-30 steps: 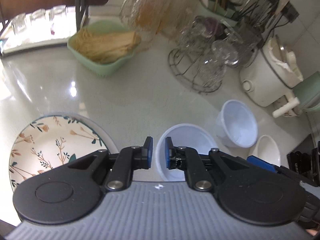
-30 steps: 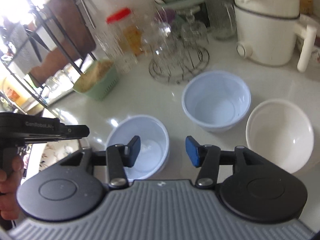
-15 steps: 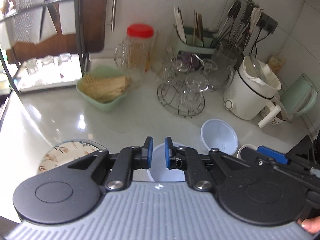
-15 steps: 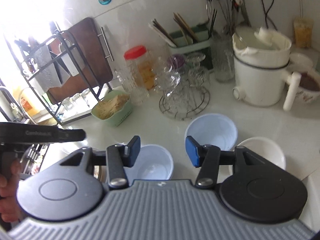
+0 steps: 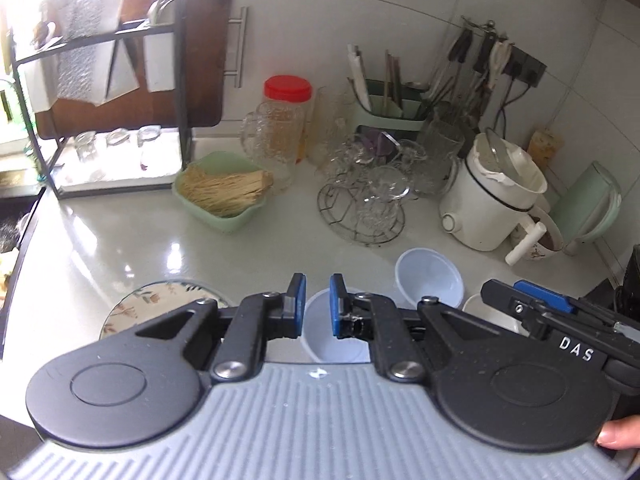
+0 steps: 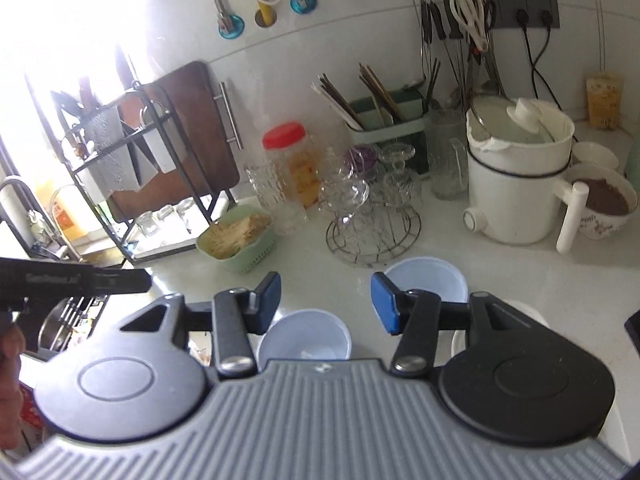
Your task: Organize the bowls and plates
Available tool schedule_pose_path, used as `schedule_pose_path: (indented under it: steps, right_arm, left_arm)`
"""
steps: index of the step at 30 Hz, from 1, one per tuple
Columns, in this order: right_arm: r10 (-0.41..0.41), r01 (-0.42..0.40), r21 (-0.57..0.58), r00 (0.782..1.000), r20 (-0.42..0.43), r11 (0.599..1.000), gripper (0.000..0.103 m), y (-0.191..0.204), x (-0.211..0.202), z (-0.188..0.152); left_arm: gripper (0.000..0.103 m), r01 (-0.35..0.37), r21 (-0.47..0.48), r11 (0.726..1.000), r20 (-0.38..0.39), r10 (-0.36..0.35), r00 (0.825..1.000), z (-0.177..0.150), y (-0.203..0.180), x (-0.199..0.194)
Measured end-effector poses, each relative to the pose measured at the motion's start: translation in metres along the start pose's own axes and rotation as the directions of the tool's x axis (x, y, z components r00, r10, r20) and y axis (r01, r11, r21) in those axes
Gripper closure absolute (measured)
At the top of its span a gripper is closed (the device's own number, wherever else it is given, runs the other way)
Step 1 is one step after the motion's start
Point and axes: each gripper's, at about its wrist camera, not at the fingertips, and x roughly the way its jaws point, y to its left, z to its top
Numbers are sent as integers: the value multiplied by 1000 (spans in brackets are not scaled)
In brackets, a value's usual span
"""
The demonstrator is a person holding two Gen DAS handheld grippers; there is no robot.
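While both grippers are held up above the white counter (image 5: 132, 236), nothing is gripped by either one. The left gripper (image 5: 317, 306) is seen with its blue pads almost together, only a thin gap left, and nothing is pinched there. The right gripper (image 6: 325, 298) is kept released, its pads set wide apart with only air in between.

A pale blue bowl (image 5: 320, 340) is seen on the counter right under the left gripper. A second blue bowl (image 5: 430, 280) is set just beside it, nearer the white pot (image 5: 486, 208). A white bowl (image 6: 520, 312) is mostly hidden behind the right gripper, so its shape can only be guessed at. A flowered plate (image 5: 148, 304) is laid flat to the left of the bowls, partly covered by the left gripper. A green basket (image 5: 224, 196) is placed farther back.
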Motion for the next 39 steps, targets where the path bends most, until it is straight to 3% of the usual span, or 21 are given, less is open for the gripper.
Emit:
schedule_pose_path:
  steps: [8,14,20,22,24,25,33,37,39]
  right_arm:
    - [-17,17,1,1000,12,1000,50,22,-1,-2]
    - [-95,95,13,995,-11,995,51,36,-9,5]
    - [-177,177,29,984,-30,984,50,38,-22,10]
    - [-211,212,47,977,-28,976,40,38,-22,11]
    - [-248,249,78,969,-15,965,21,38,-25,10]
    - [-265,264,87,964,-5,960,18,37,-27,9]
    - [-295,296,95,955,-21,951,18,41,-37,-9]
    - [-302,302,108,953,-19,947,18,46,-37,-15]
    - [-307,308,116,951,-25,944,18,46,-37,-17]
  left_arm:
    - [87,29,11,1000,-29,-28,999,-6,22,1]
    - [49,56,37,998,9,-57,998,3,32,-5]
    - [27,125,67,990,-16,-124,992,5,33,-2]
    - [21,147,75,986,-43,-144,989,3,32,3]
    - [21,182,95,979,-64,-177,982,0,30,7]
    - [20,192,101,976,-68,-186,980,-2,30,9]
    - [18,236,134,962,-102,-224,969,-10,26,21]
    - [16,277,116,954,-113,-264,958,-9,28,26]
    - [16,257,84,963,-107,-247,963,-9,30,30]
